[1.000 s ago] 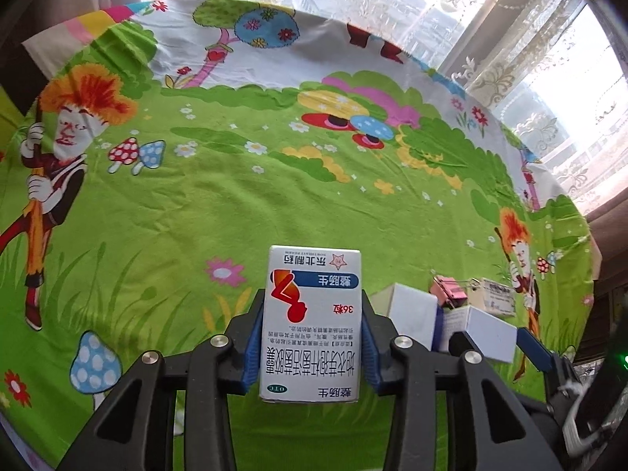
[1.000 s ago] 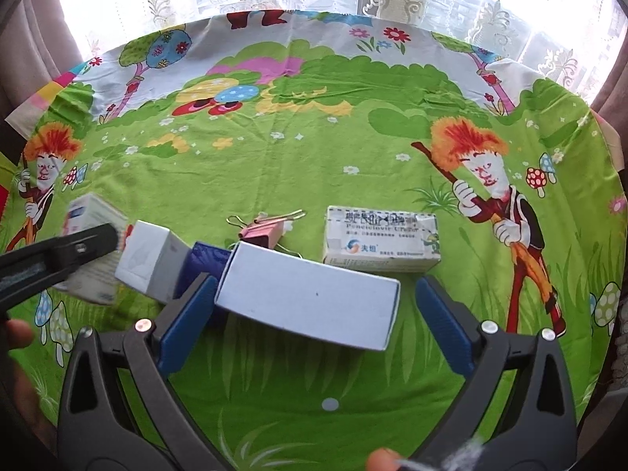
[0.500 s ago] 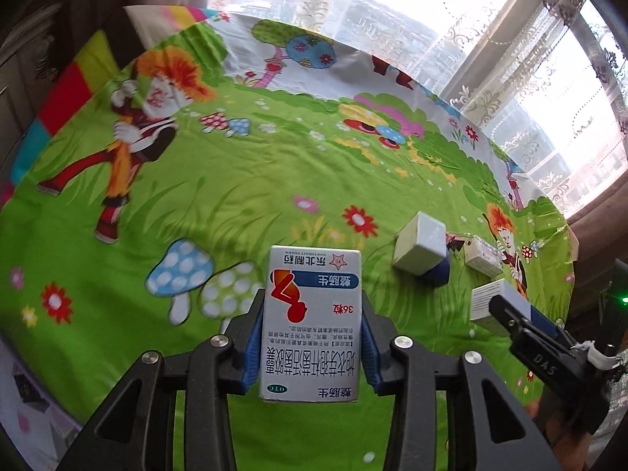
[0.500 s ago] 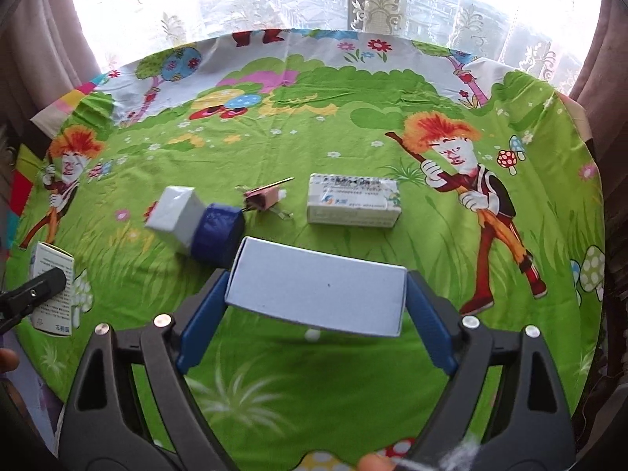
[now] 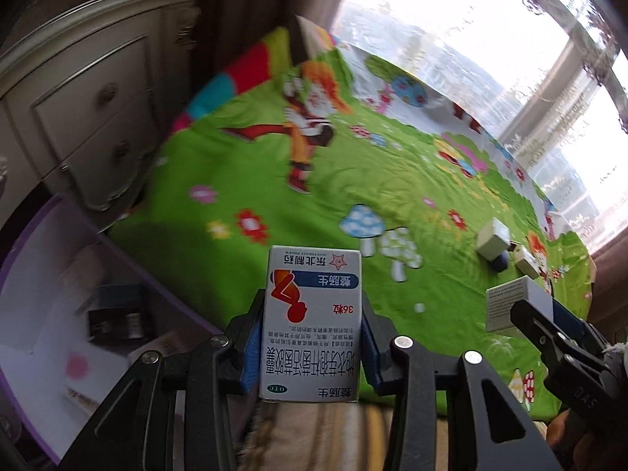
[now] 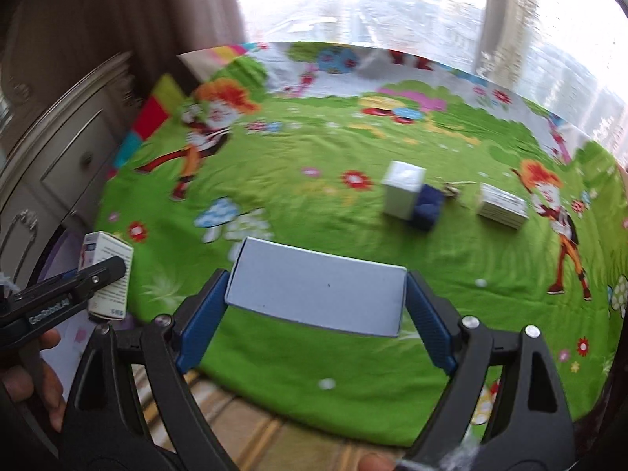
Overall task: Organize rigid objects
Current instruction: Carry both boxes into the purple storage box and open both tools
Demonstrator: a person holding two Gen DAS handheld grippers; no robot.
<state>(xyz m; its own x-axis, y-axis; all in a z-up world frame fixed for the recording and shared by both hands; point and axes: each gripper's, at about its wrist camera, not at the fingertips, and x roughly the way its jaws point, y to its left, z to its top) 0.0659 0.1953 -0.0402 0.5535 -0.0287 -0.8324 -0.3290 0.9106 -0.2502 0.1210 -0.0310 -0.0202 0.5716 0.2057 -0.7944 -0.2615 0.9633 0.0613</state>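
A home bedroom: cartoon bedsheet [image 5: 353, 180], cream dresser [image 5: 90, 102], lace-curtained window [image 6: 373, 4]

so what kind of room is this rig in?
Likely a home bedroom: a cartoon-print green sheet spread over what looks like a bed, a cream drawer cabinet beside it, and lace curtains over a bright window.

The medicine box [image 5: 313, 322] is glossy printed card. The pale box [image 6: 317, 292] looks matt. The bedspread [image 5: 353, 180] is soft, wrinkled cloth.
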